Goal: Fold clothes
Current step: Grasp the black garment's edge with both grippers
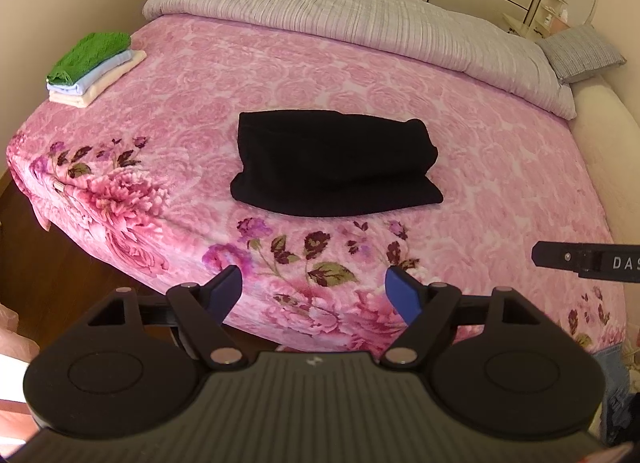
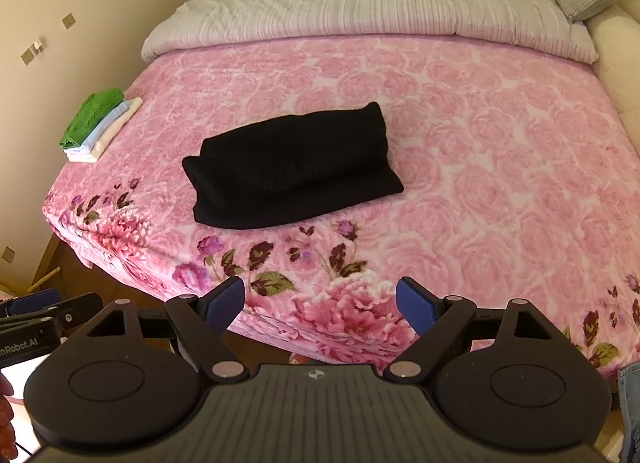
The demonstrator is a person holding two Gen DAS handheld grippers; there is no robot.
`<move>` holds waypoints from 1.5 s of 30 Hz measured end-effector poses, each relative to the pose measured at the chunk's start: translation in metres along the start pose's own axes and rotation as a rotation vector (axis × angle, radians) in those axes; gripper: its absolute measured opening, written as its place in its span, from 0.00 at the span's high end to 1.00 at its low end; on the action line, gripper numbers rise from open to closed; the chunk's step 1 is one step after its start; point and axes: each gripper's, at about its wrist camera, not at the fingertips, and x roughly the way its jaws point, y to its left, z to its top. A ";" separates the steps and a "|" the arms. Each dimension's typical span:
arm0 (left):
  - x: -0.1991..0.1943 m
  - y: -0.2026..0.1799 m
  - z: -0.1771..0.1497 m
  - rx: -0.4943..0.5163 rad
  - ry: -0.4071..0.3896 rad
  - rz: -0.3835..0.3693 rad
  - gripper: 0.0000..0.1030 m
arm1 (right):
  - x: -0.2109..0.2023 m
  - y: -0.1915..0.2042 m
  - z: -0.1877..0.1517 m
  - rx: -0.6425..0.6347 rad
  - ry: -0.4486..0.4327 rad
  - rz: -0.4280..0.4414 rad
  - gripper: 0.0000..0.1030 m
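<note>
black garment (image 1: 336, 163) lies folded mid-bed on the pink floral blanket (image 1: 500, 167); we note left gripper (image 1: 316, 291) and right gripper (image 2: 320, 303) spread wide, empty, apparently above the bed's edge.

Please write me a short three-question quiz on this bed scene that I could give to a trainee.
1. True or false: the black garment lies folded on the pink floral blanket, untouched by either gripper.
2. What colour is the top item of the folded stack near the bed's corner? A) blue B) green C) cream
3. Fill in: the left gripper and the right gripper both stand ___, holding nothing.

Key:
1. True; both grippers hang near the bed's near edge, apart from the garment.
2. B; green on top, light blue below it, cream at the bottom.
3. Open.
</note>
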 end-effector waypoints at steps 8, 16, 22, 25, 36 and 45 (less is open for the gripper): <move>0.035 0.015 0.018 -0.050 0.053 -0.013 0.26 | 0.030 -0.019 0.018 0.042 0.046 -0.028 0.17; 0.094 0.049 0.064 -0.107 0.109 -0.051 0.26 | 0.092 -0.020 0.061 0.081 0.111 -0.061 0.16; 0.156 0.091 0.119 -0.155 0.169 -0.084 0.26 | 0.157 -0.009 0.106 0.116 0.196 -0.096 0.17; 0.193 0.116 0.151 -0.178 0.219 -0.092 0.28 | 0.191 -0.006 0.131 0.157 0.239 -0.128 0.17; 0.313 0.188 0.252 -0.251 0.324 -0.127 0.30 | 0.264 -0.034 0.228 0.350 0.246 -0.237 0.16; 0.414 0.215 0.282 -0.384 0.429 -0.209 0.27 | 0.323 -0.071 0.270 0.463 0.268 -0.191 0.17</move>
